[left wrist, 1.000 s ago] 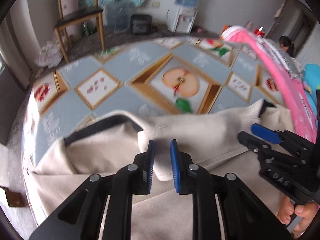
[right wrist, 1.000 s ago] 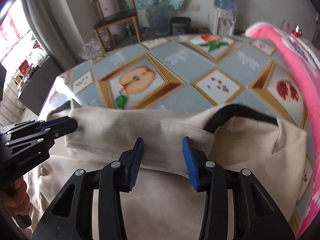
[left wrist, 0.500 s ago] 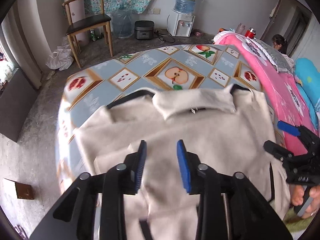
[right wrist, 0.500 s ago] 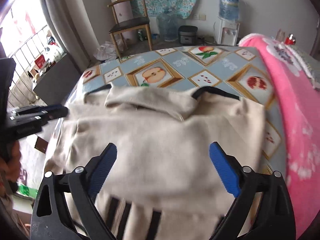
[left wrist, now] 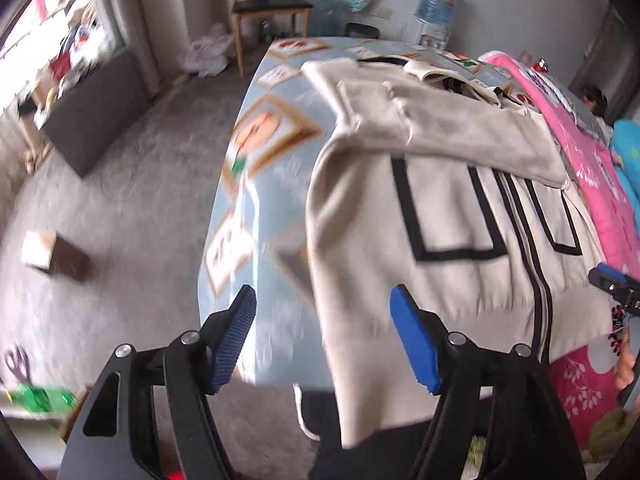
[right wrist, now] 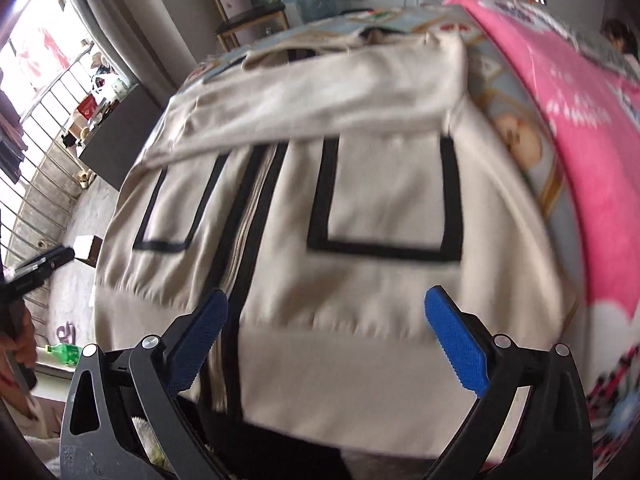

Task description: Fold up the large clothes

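Observation:
A large beige jacket with black stripes and a centre zip lies on the table, front up; it also shows in the right wrist view. Both sleeves are folded across its chest. Its hem hangs over the near table edge. My left gripper is open and empty, over the jacket's near left hem corner. My right gripper is open wide and empty, above the hem on the right half. Each gripper's tip shows at the edge of the other's view, the right one and the left one.
The table has a blue fruit-patterned cloth. A pink blanket lies along the jacket's right side. A wooden chair and a water dispenser stand beyond the table. A small box lies on the floor at left.
Both grippers have pulled back from the collar to the near hem and opened wider. The left one has swung toward the jacket's left side.

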{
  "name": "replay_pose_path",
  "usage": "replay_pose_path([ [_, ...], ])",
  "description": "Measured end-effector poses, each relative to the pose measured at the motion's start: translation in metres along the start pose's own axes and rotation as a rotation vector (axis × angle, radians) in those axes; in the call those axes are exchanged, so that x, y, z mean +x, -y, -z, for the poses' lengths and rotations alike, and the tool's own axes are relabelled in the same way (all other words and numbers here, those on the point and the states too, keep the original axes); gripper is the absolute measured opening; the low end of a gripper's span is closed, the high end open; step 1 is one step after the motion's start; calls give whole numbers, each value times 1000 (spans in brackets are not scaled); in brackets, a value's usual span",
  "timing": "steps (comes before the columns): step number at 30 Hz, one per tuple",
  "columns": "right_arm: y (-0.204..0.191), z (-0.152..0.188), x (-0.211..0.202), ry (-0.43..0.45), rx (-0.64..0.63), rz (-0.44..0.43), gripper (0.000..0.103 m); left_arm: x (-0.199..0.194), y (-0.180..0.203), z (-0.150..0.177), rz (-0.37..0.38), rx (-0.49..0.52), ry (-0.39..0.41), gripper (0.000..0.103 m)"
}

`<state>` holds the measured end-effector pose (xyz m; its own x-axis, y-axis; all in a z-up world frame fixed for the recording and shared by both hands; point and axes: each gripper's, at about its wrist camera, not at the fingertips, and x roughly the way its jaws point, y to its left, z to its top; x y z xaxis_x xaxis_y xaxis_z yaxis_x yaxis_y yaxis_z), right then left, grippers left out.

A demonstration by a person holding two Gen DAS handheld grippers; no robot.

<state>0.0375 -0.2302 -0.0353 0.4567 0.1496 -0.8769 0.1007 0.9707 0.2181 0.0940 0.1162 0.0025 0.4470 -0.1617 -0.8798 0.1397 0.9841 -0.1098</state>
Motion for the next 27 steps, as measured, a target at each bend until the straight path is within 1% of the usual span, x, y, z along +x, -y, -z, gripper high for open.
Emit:
replay_pose_path([
  [2,-2,12,0,-12,27,-19,96,-5,-10,25,26,-36,9,68],
  [5,-9,22,-5,-7,35,-33,96,-9,-12,51,65,-38,18,68],
  [7,-18,24,-9,9,4,-12,96,-10,-8,66,107,-27,20,68],
  [8,-22,25,-11,16,-12,6,96,-10,-5,70,114,-19,29,68],
  [10,-29,28,-15,30,-32,26,96,-9,2,79,129,-7,44,63],
  [12,-37,31,-20,45,-49,17,96,-4,5,84,158,-9,33,53],
  [17,-63,35,-27,89,-121,-18,96,17,4,87,166,-43,-38,37],
  [20,-80,38,-27,105,-186,-55,96,28,-3,86,181,-86,-85,32],
  [21,-87,39,-26,105,-207,-66,96,32,-6,85,197,-105,-109,30],
  [25,-112,46,-25,135,-330,-107,96,38,-10,81,240,-136,-162,28],
  [27,-122,50,-24,142,-380,-136,96,39,-9,81,254,-144,-179,19],
])
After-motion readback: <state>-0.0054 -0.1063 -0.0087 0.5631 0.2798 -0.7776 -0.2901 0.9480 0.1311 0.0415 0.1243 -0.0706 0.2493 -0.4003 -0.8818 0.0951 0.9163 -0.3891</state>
